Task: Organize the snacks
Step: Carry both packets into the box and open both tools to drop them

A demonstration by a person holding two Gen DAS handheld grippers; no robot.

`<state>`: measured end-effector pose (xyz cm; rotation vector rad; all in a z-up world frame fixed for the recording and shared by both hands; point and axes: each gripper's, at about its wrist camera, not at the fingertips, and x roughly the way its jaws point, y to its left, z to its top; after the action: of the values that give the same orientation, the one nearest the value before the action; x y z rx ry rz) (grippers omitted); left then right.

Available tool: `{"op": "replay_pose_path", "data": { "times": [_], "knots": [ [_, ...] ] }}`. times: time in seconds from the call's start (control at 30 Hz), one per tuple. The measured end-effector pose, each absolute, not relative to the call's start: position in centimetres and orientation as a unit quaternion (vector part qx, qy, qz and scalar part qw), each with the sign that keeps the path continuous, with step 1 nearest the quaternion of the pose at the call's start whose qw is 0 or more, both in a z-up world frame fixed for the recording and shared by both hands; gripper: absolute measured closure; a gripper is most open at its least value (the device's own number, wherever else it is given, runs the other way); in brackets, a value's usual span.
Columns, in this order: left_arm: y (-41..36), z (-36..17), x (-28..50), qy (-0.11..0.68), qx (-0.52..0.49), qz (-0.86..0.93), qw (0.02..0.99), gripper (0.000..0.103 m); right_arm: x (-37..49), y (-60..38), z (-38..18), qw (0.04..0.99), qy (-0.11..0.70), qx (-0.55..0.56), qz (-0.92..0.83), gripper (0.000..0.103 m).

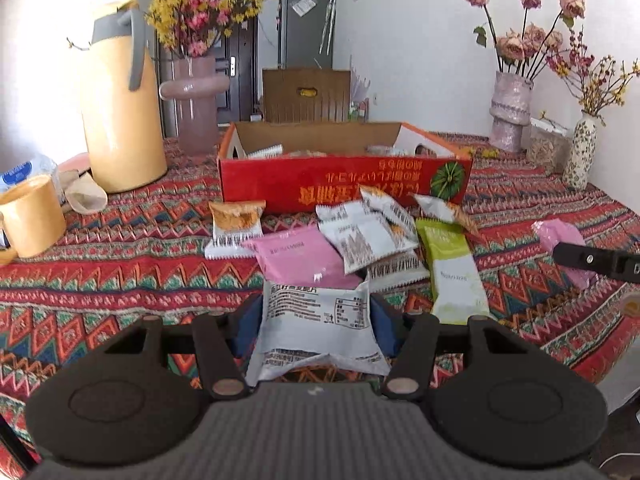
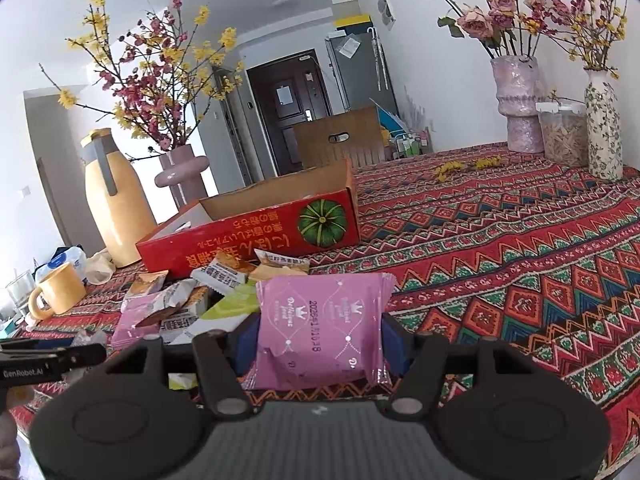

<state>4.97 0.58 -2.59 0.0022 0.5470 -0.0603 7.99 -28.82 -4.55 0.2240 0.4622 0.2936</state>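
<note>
My left gripper (image 1: 316, 320) is shut on a white snack packet (image 1: 316, 332) with printed text, held above the patterned tablecloth. My right gripper (image 2: 320, 332) is shut on a pink snack packet (image 2: 324, 328); it also shows in the left wrist view (image 1: 560, 240) at the right. A pile of loose packets lies in front of the red cardboard box (image 1: 344, 184): a pink one (image 1: 300, 256), a green one (image 1: 452, 268), several white and orange ones (image 1: 236, 224). The red box (image 2: 256, 240) is open on top and holds a few packets.
A yellow thermos jug (image 1: 120, 112) and a yellow mug (image 1: 30, 216) stand at the left. Vases with flowers (image 1: 510, 112) and a clear jar (image 2: 564, 136) stand at the far right. A pink vase (image 1: 196, 100) and a wooden chair (image 1: 306, 94) are behind the box.
</note>
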Motion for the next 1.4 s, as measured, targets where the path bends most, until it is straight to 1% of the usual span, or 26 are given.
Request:
{"op": "replay_pose_path", "data": {
  "times": [0.37, 0.87, 1.2, 1.4],
  "knots": [
    [0.6, 0.4, 6.0, 0.224, -0.003, -0.021, 0.974, 0.045, 8.6, -27.3, -3.1, 0.96, 0.21, 0.094, 0.16, 0.042],
    [1.4, 4.9, 11.8, 0.172, -0.036, 0.008, 0.984, 0.044, 13.5, -24.8, -0.5, 0.965, 0.18, 0.083, 0.169, 0.042],
    [1.6, 6.5, 17.0, 0.166, -0.04, 0.031, 0.985, 0.044, 18.7, -23.3, 2.2, 0.969, 0.155, 0.081, 0.174, 0.042],
    [1.4, 6.3, 21.0, 0.179, -0.04, 0.043, 0.982, 0.044, 23.0, -22.5, 3.8, 0.971, 0.148, 0.075, 0.171, 0.042]
  ]
}}
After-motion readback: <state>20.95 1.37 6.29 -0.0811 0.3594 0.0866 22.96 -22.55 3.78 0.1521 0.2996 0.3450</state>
